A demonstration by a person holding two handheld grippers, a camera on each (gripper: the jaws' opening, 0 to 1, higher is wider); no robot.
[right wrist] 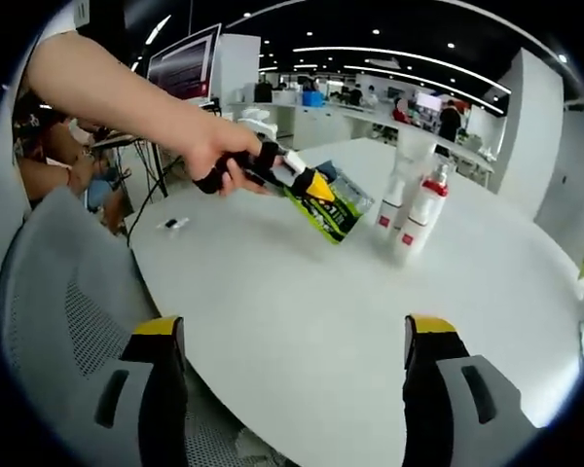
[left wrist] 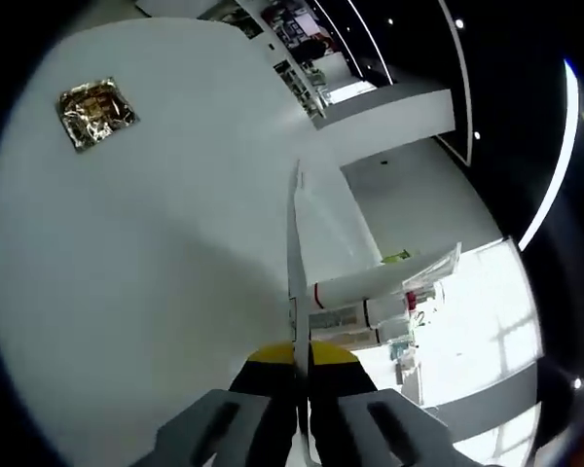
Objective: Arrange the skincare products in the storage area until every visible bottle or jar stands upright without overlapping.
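Observation:
My left gripper [left wrist: 297, 355] is shut on a flat green sachet [left wrist: 297, 243], seen edge-on as a thin pale strip between its yellow-tipped jaws. In the right gripper view a hand holds that left gripper [right wrist: 311, 185] above the white table [right wrist: 302, 321], with the green sachet [right wrist: 333, 206] hanging from it just left of the bottles. Two white bottles with red bands [right wrist: 423, 219] [right wrist: 394, 195] stand upright, close together. The same bottles [left wrist: 355, 287] lie across the rolled left gripper view, beyond the sachet. My right gripper [right wrist: 294, 331] is open wide over the table's near edge, holding nothing.
A gold foil packet [left wrist: 97, 112] lies flat on the table, far from the bottles. A small dark and white item [right wrist: 173, 224] rests near the table's left edge. A grey mesh chair [right wrist: 68, 321] stands below that edge. Desks and people fill the background.

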